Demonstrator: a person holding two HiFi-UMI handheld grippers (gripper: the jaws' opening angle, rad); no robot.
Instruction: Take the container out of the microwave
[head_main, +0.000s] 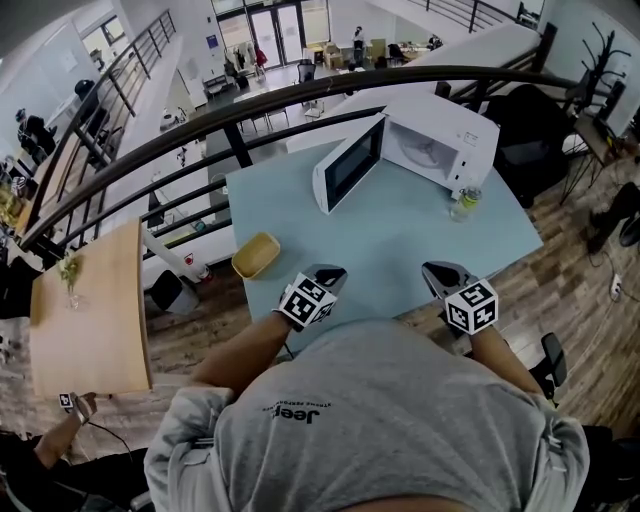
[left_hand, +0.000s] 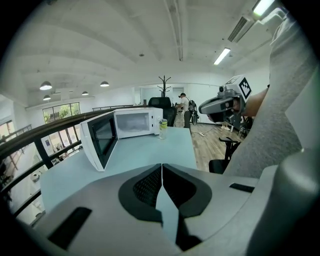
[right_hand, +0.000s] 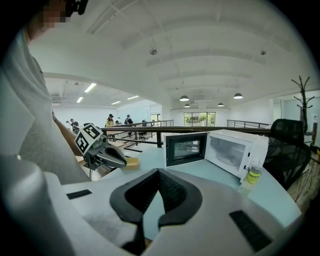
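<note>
A white microwave (head_main: 445, 140) stands at the far side of the light blue table (head_main: 400, 240), its door (head_main: 348, 163) swung wide open. Its cavity (right_hand: 230, 150) shows only a turntable. A shallow yellow container (head_main: 256, 255) sits on the table's left edge, also seen behind the left gripper in the right gripper view (right_hand: 132, 162). My left gripper (head_main: 330, 270) hovers over the near table edge, right of the container, shut with nothing held. My right gripper (head_main: 437, 268) hangs level with it further right, also shut and empty.
A small bottle with yellowish liquid (head_main: 465, 203) stands just right of the microwave. A dark curved railing (head_main: 200, 125) runs behind the table, with a drop to a lower floor beyond. A black chair (head_main: 530, 130) is at the far right.
</note>
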